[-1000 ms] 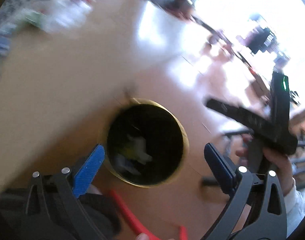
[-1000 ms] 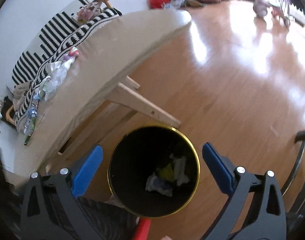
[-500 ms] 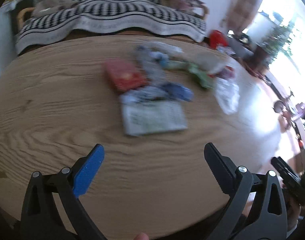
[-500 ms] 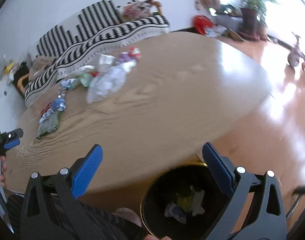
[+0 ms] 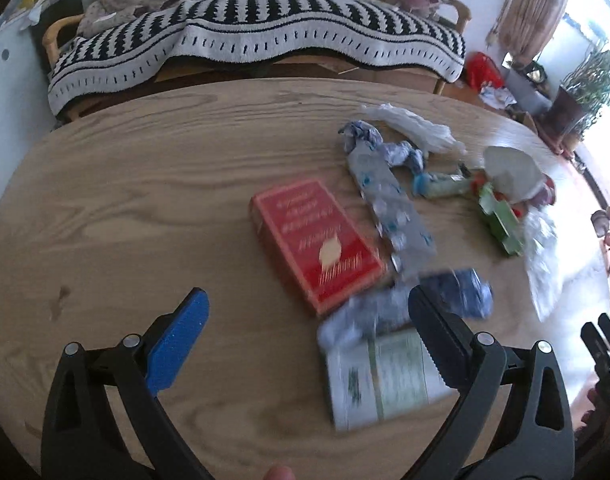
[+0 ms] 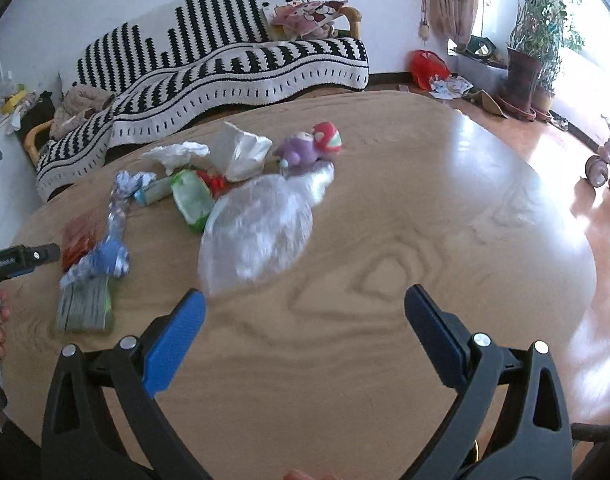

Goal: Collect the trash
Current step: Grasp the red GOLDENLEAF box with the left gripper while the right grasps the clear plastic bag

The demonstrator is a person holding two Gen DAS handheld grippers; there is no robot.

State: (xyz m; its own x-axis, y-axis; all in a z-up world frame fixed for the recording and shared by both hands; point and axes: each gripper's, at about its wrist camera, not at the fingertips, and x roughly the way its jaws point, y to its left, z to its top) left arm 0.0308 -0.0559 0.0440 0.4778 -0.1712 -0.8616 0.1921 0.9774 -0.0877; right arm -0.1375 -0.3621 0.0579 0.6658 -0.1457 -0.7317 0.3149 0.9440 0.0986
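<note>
Trash lies scattered on an oval wooden table [image 5: 125, 200]. In the left wrist view a red box [image 5: 317, 240], a blue-and-silver wrapper [image 5: 389, 200], a crumpled blue wrapper [image 5: 461, 292] and a white-and-green packet [image 5: 381, 380] lie close ahead. My left gripper [image 5: 305, 332] is open and empty above the table, just short of them. In the right wrist view a clear plastic bag [image 6: 261, 228], a green packet [image 6: 193, 200] and white crumpled plastic [image 6: 177, 152] lie ahead. My right gripper [image 6: 305, 328] is open and empty above bare table.
A sofa with a black-and-white striped blanket [image 5: 257, 36] stands behind the table. A purple and red soft toy [image 6: 309, 148] sits among the trash. Potted plants [image 6: 533, 40] and a small tricycle [image 6: 605, 160] stand on the wooden floor at right.
Both grippers rose from over the black bin on the floor to above the table. The trash now lies closer and larger in both views; the bin is out of sight.
</note>
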